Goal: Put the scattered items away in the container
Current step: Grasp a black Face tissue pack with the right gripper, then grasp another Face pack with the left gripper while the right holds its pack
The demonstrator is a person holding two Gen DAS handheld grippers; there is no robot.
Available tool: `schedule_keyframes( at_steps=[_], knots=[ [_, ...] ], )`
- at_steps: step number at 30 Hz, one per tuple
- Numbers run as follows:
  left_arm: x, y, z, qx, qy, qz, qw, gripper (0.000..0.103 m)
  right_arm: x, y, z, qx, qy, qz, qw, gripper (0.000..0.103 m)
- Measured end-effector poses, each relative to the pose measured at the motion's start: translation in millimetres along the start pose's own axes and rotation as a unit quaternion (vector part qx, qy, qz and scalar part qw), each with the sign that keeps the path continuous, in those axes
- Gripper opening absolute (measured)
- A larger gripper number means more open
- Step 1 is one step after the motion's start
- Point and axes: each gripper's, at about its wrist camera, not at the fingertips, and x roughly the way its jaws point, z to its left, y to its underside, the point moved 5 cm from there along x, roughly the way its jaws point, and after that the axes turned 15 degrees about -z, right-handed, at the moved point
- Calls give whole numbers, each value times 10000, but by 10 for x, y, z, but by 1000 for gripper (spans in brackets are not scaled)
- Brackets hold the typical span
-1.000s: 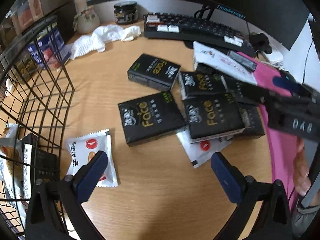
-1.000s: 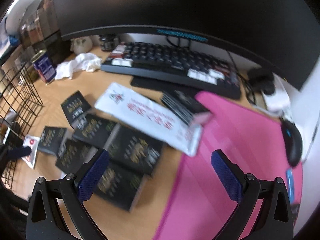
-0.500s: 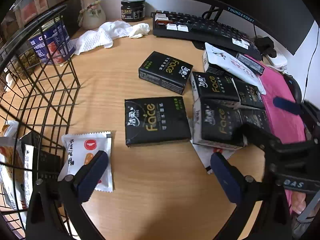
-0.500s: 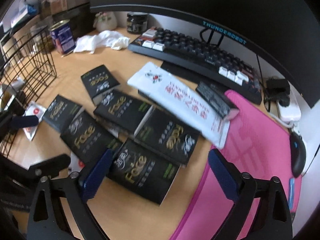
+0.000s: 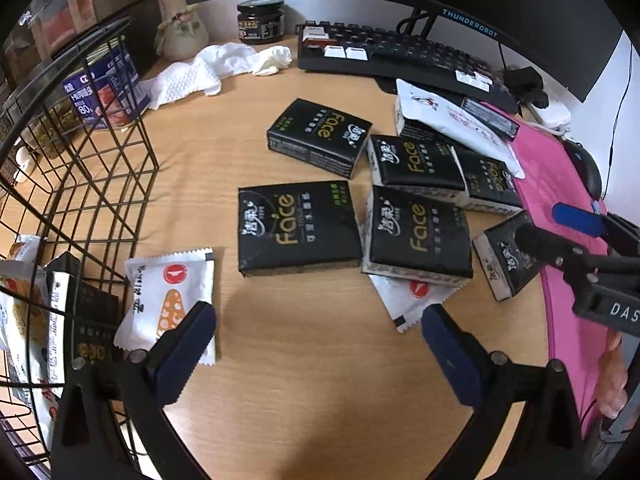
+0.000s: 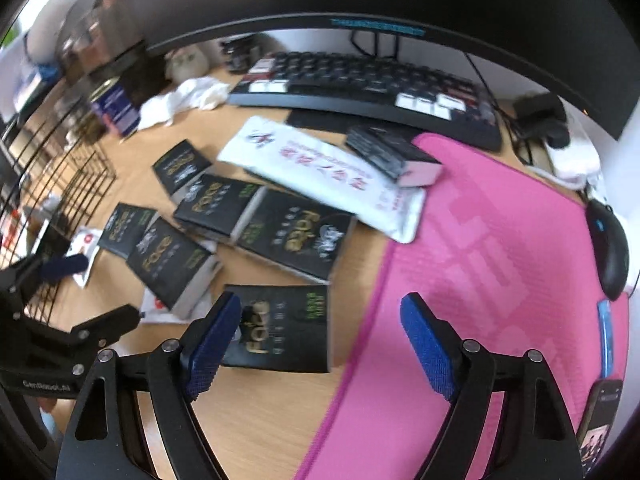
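Observation:
Several black "Face" tissue packs (image 5: pixel 296 228) lie scattered on the wooden desk (image 5: pixel 320 380), with two white snack sachets (image 5: pixel 168 300) and a long white pouch (image 5: pixel 452 124). A black wire basket (image 5: pixel 80 184) at the left holds a few packets. My left gripper (image 5: pixel 320 344) is open and empty above the desk, its left pad over the near sachet. My right gripper (image 6: pixel 320 340) is open, low over a tissue pack (image 6: pixel 284 328) at the pink mat's edge; that pack lies between the pads. The right gripper also shows in the left wrist view (image 5: pixel 576 236).
A pink desk mat (image 6: pixel 500 280) lies on the right with a black mouse (image 6: pixel 608 248). A keyboard (image 6: pixel 368 88) and monitor stand at the back. A white cloth (image 5: pixel 216 68), a blue tin (image 5: pixel 108 92), a dark jar (image 5: pixel 260 20) and a small vase (image 5: pixel 180 32) sit at the back left.
My right gripper has swung down and forward from high over the pile to a tissue pack by the pink mat. The left gripper has shifted slightly; nothing was grasped.

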Motion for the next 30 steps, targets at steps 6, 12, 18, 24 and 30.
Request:
schedule_keyframes(
  at_steps=[6,12,18,24,30],
  knots=[
    [-8,-23,38,-59,-17,-43,10000,103,25,107,208,-323,-176,67,9993,83],
    [-29,-11,70,-97,-21,-49,9999,103,135,153,306,-632,7,183,9978,62],
    [-59,-93,-116,44,122,-148,9998,103,32,125,187,-438,-40,123,9990,62],
    [33,-213,-442,381,274,-203,9987,103,-84,137,6,-281,-8,73,9996,62],
    [183,-284,-631,586,224,-162,9979,90,-179,154,-194,-224,109,9,9997,62]
  ],
)
